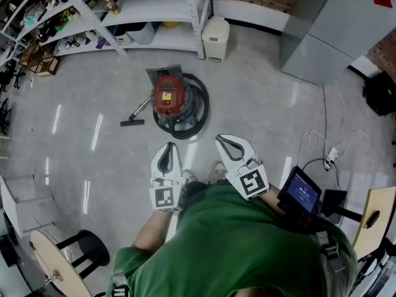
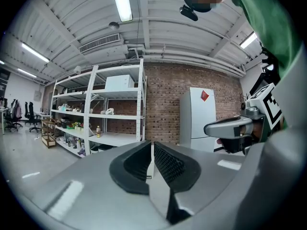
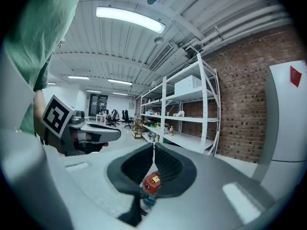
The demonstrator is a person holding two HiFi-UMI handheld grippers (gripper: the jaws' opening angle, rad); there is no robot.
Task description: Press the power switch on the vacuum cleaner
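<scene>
The left claw and right claw are pinched closed and empty, with the vacuum cleaner well ahead of them. Whether its switch is pressed doesn't show.

Setting: lab/workshop hall with storage bay, not domestic.
- White steel shelving racks, stocked with boxes, bottles.
- Bare brick wall.
- Polished grey floor.
- Ribbed ceiling: strip lights, vent grille, exposed pipes.
- Office chairs in far open area.
- Tall white cabinet, red diamond label.
- Cables loose on floor.
</scene>
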